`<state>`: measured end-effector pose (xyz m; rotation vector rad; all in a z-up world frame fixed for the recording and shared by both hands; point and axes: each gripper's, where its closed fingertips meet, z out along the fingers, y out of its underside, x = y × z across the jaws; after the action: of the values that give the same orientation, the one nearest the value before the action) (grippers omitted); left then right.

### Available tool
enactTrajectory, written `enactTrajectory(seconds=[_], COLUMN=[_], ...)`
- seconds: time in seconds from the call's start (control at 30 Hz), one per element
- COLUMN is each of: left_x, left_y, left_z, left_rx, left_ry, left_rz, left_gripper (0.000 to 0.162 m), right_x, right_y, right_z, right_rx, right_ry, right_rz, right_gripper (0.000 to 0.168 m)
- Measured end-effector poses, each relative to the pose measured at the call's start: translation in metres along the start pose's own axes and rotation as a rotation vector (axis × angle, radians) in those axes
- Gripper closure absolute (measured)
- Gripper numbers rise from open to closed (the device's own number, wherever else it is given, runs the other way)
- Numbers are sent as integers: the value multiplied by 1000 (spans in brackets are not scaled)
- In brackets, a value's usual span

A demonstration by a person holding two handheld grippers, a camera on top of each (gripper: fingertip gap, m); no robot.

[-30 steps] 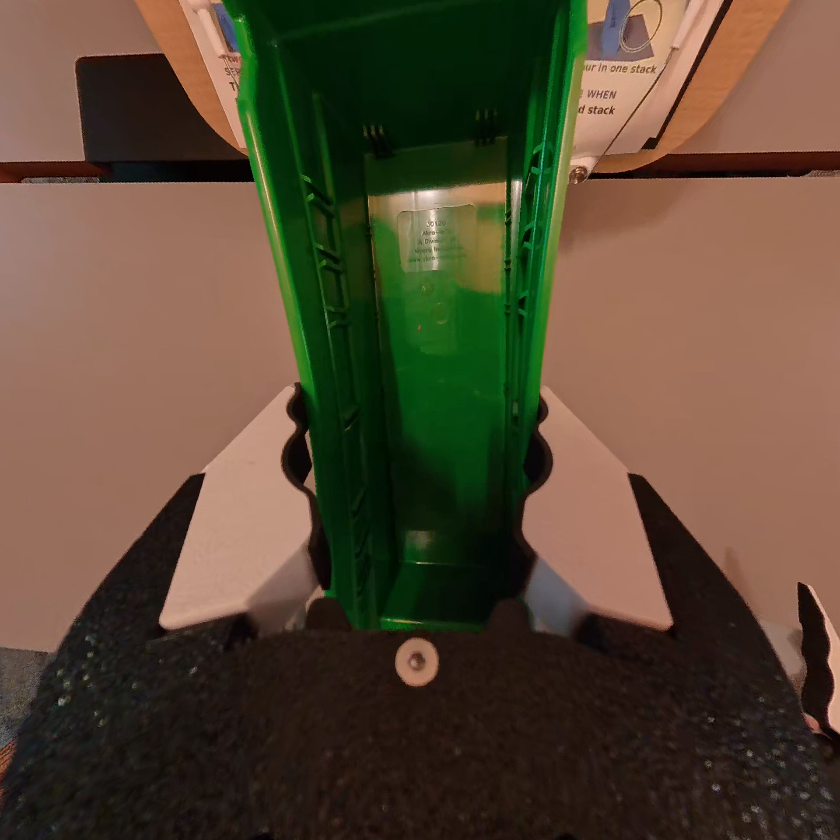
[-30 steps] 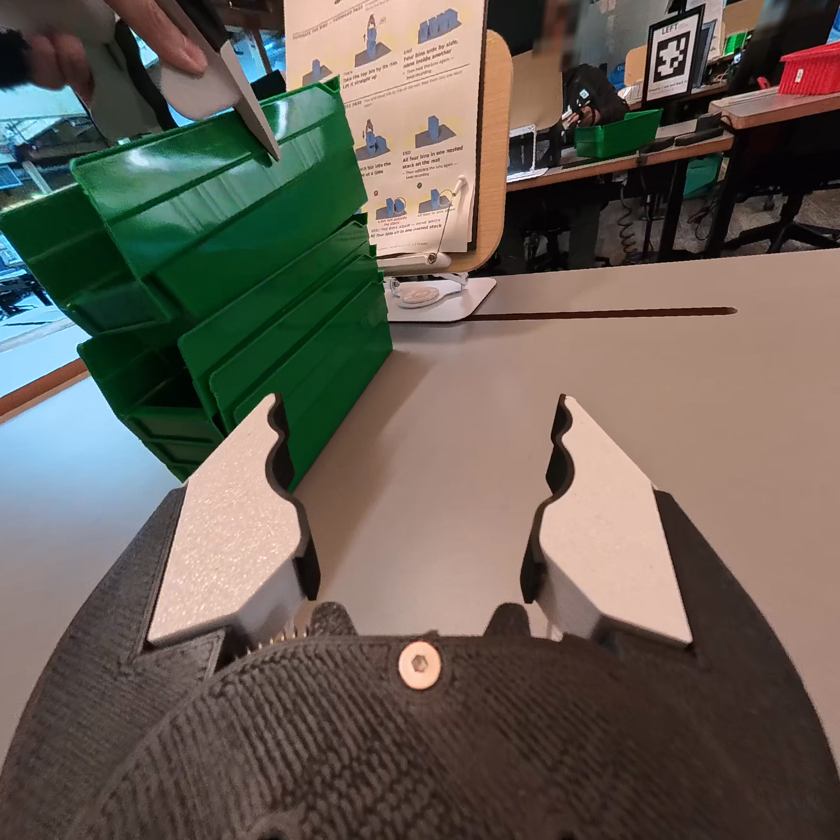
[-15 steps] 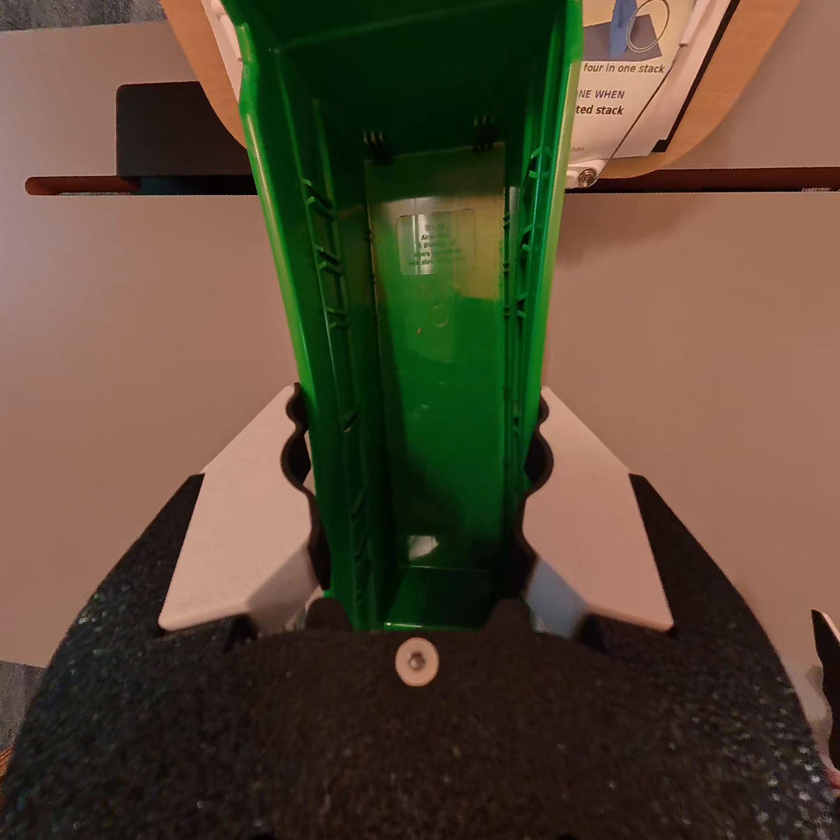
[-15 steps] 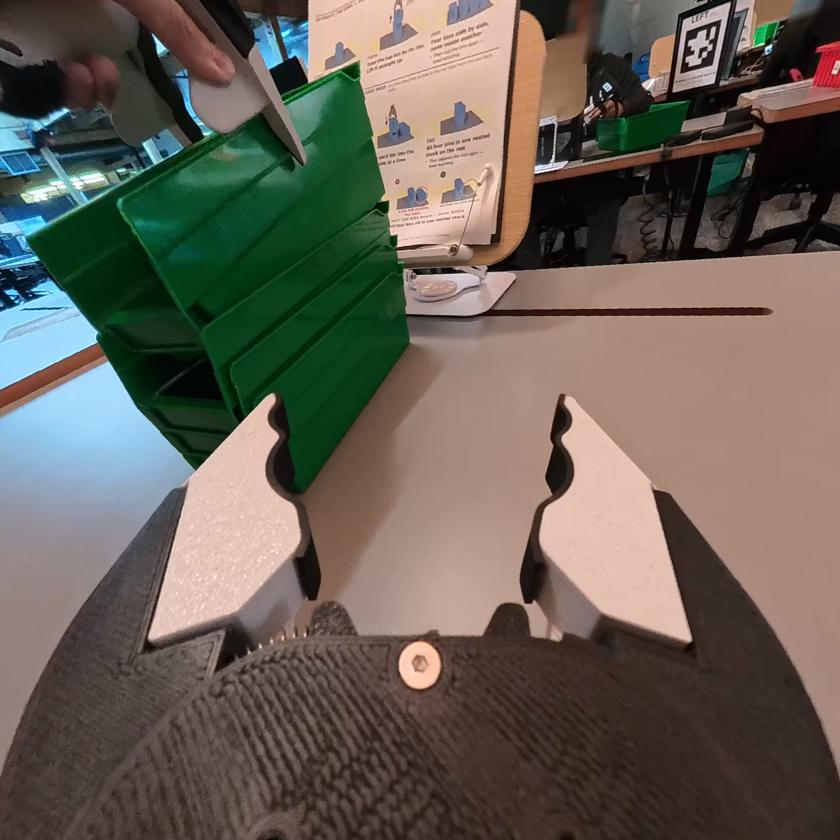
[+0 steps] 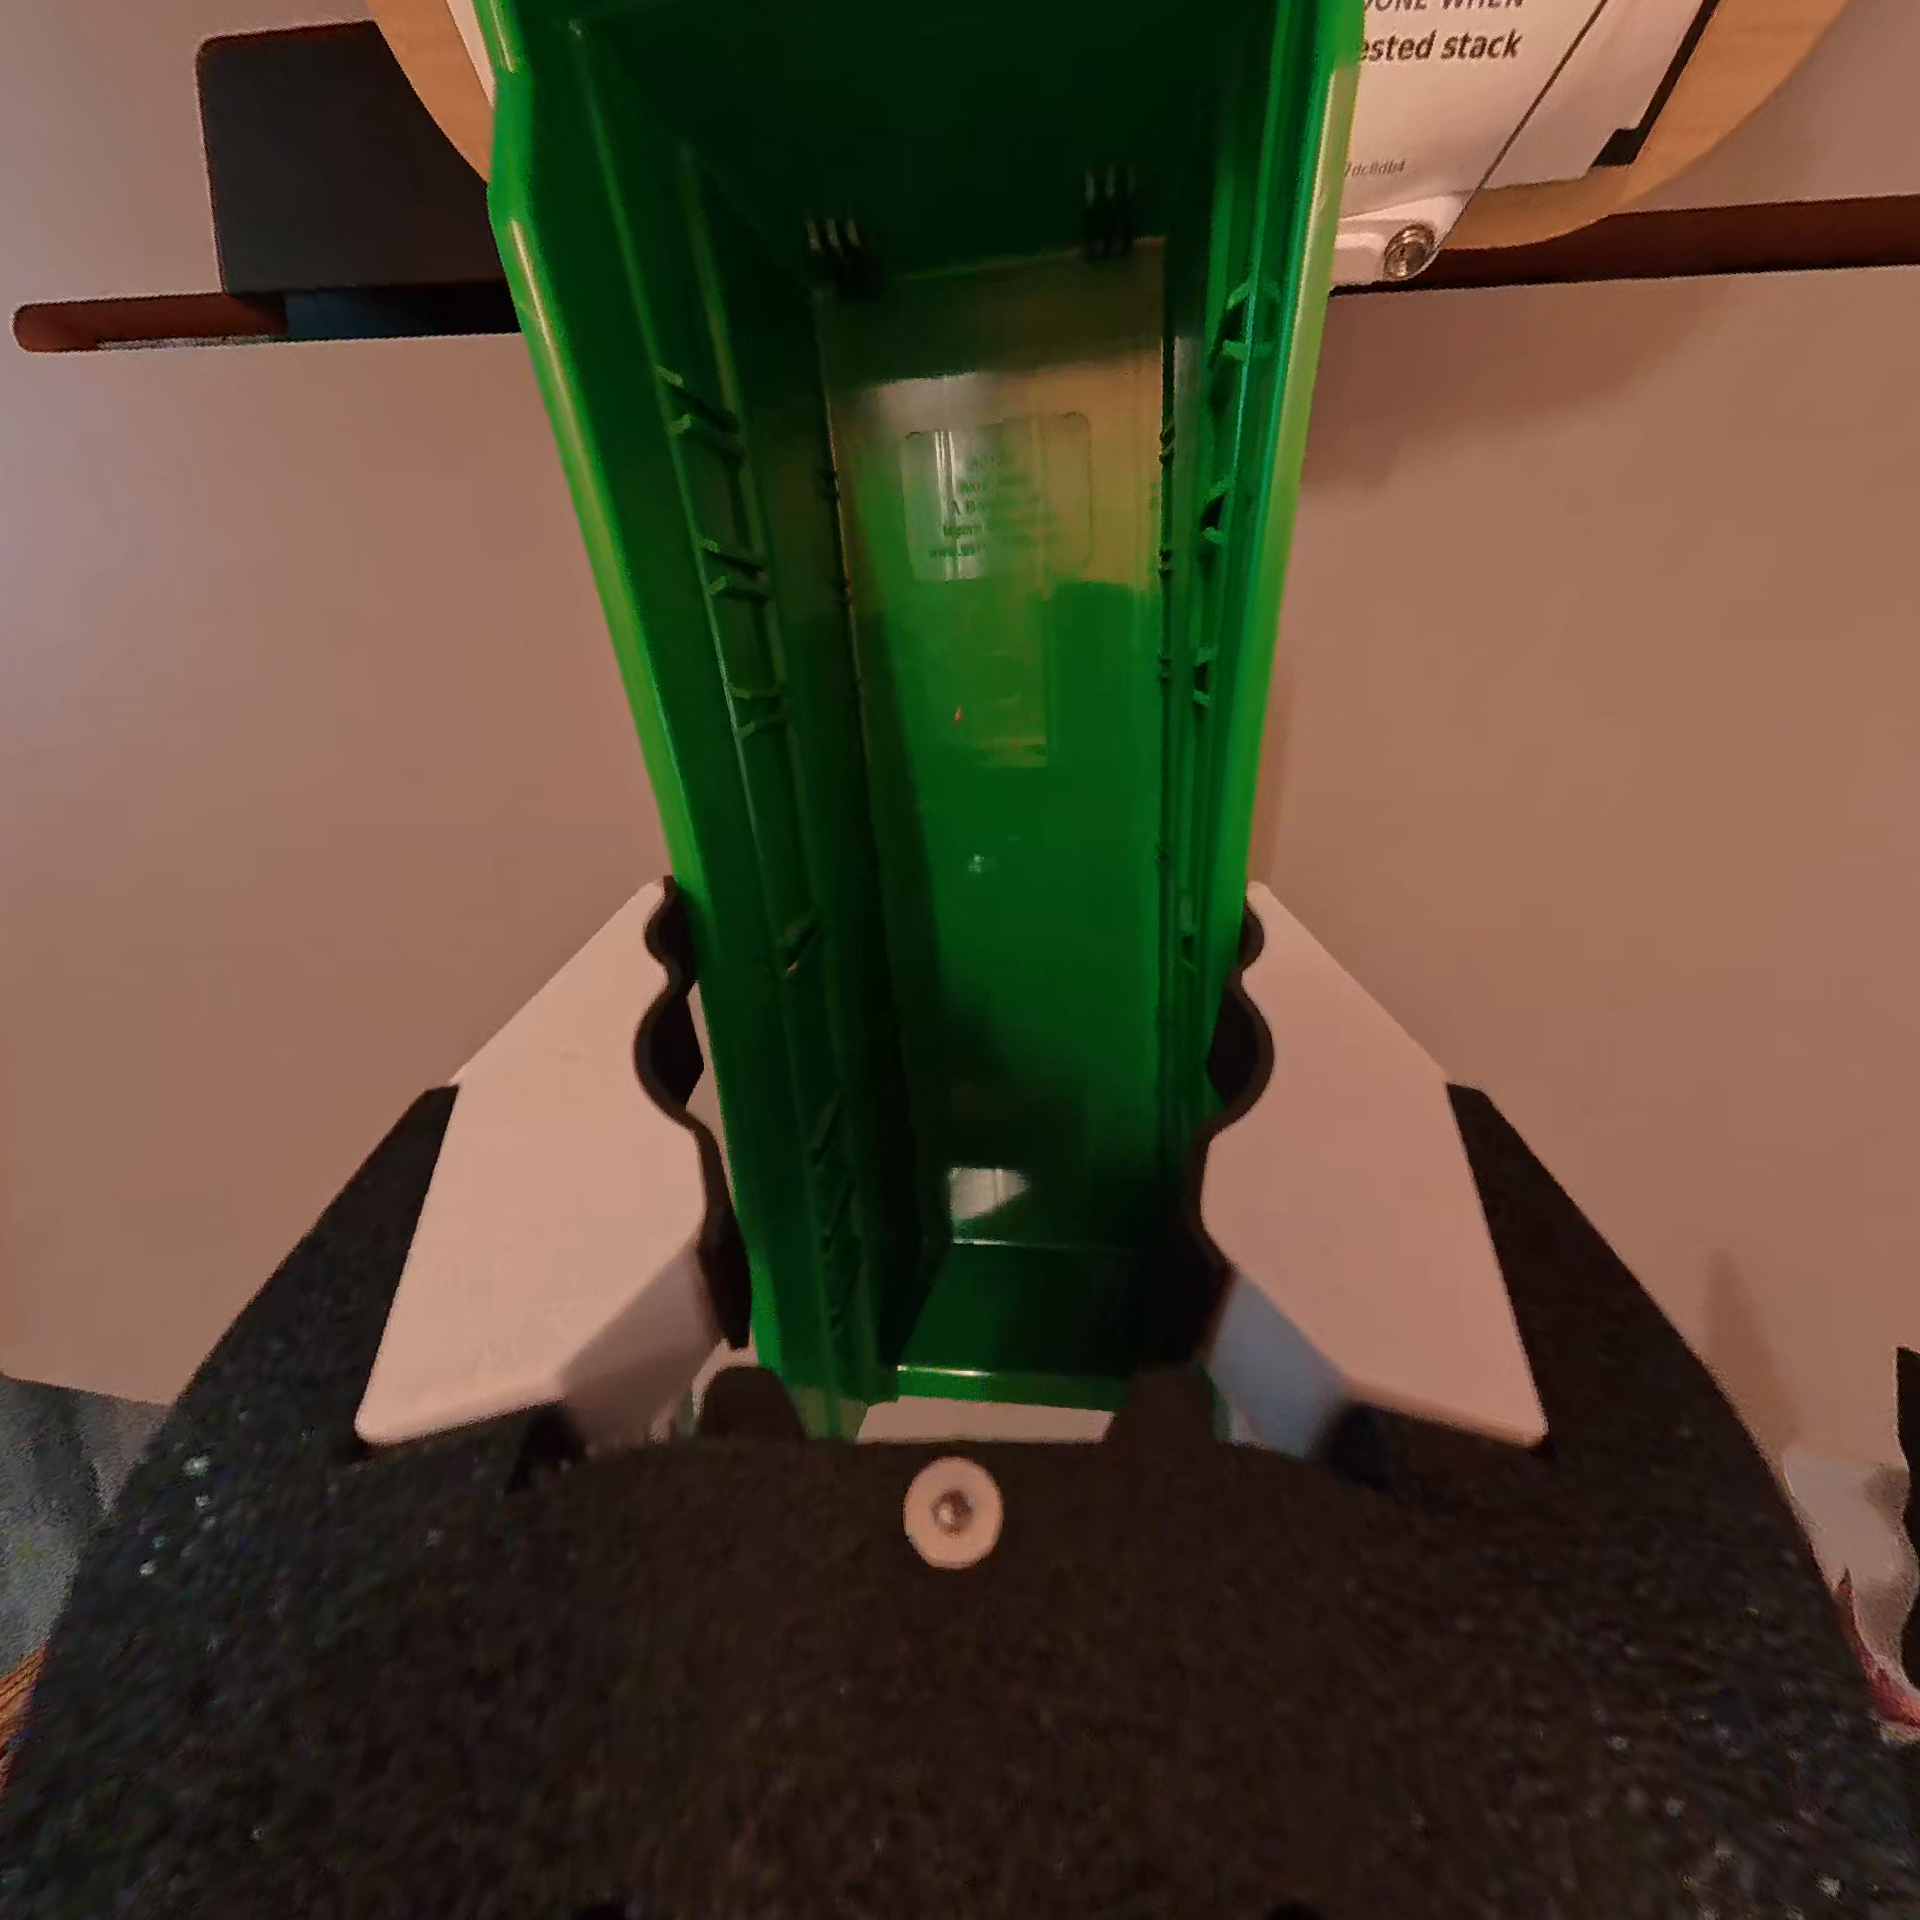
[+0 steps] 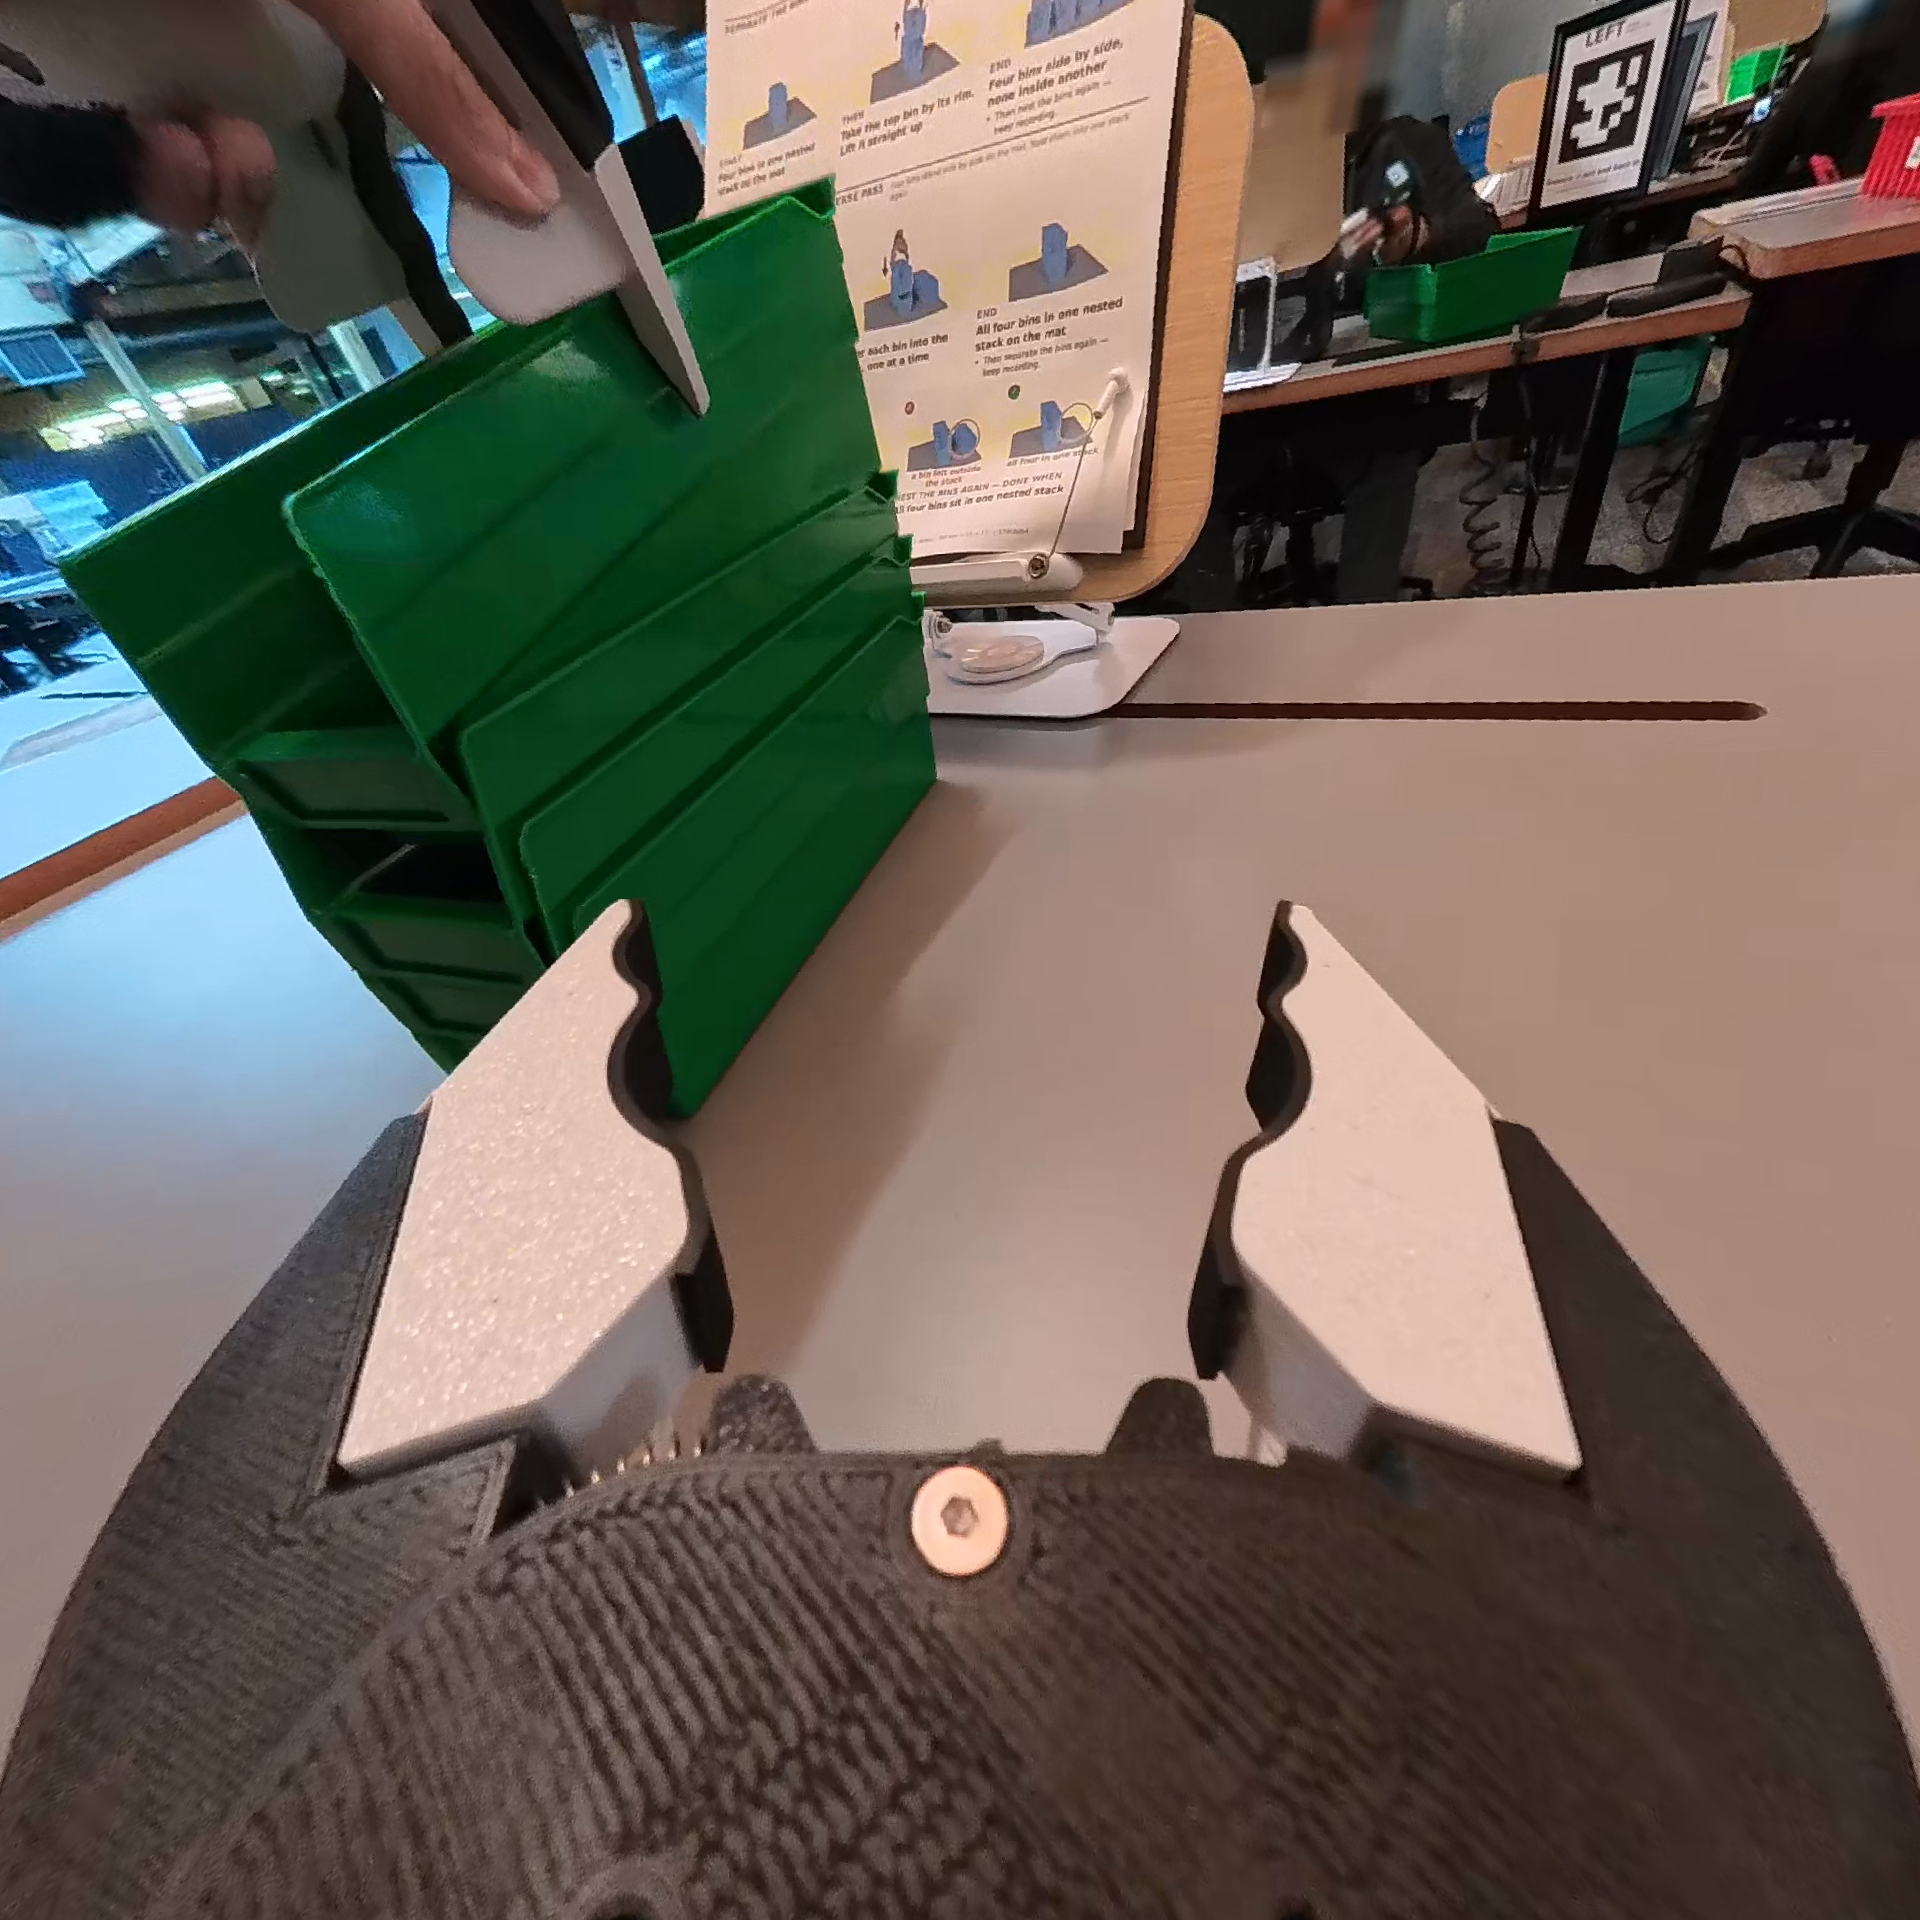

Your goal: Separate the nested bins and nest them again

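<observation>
My left gripper point(image 5: 956, 909) is shut across the width of a green bin point(image 5: 987, 727), whose open inside faces the camera. In the right wrist view this top bin point(image 6: 582, 540) is tilted and partly raised out of the stack of nested green bins point(image 6: 717, 790) on the grey table point(image 6: 1351, 935). One finger point(image 6: 634, 281) of the left gripper shows on its wall, held by a person's hand. My right gripper point(image 6: 956, 925) is open and empty, low over the table just right of the stack.
An instruction board point(image 6: 1039, 260) stands on a white base plate point(image 6: 1039, 665) behind the stack. A long slot point(image 6: 1434, 712) cuts the table behind my right gripper. Far desks hold a green bin point(image 6: 1465, 296), a red bin point(image 6: 1896, 145) and a marker sign point(image 6: 1600, 104).
My left gripper keeps its hold and has moved with the top bin toward the board. My right gripper has drawn nearer the stack and stays open.
</observation>
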<state>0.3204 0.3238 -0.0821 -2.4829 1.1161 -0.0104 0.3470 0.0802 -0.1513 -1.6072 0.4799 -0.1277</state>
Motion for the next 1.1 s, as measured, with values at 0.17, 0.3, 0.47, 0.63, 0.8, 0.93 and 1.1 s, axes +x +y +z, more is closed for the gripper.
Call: enactTrajectory(seconds=[0.17, 0.3, 0.47, 0.63, 0.8, 0.93, 1.1], left_x=[0, -1, 2, 4, 1, 2, 1], left_y=[2, 13, 25, 24, 3, 5, 8], left_z=[1, -3, 8, 29, 19, 26, 34], left_rx=[-67, -172, -232, -204, -133, -123, -95], left_ry=[-8, -2, 1, 12, 19, 24, 39], left_rz=[18, 60, 57, 52, 35, 28, 2], left_gripper=[63, 66, 66, 67, 67, 67, 68], right_x=[1, -2, -1, 0, 5, 2, -2], right_y=[5, 9, 7, 14, 14, 22, 20], right_z=[2, 4, 4, 5, 5, 9, 9], right_rx=[-15, -34, -24, -46, -41, -65, -64], right_ry=[-4, -22, -20, -18, -10, -21, -26], right_rz=[11, 6, 15, 6, 25, 31, 12], right_gripper=[55, 55, 56, 56, 56, 56, 56])
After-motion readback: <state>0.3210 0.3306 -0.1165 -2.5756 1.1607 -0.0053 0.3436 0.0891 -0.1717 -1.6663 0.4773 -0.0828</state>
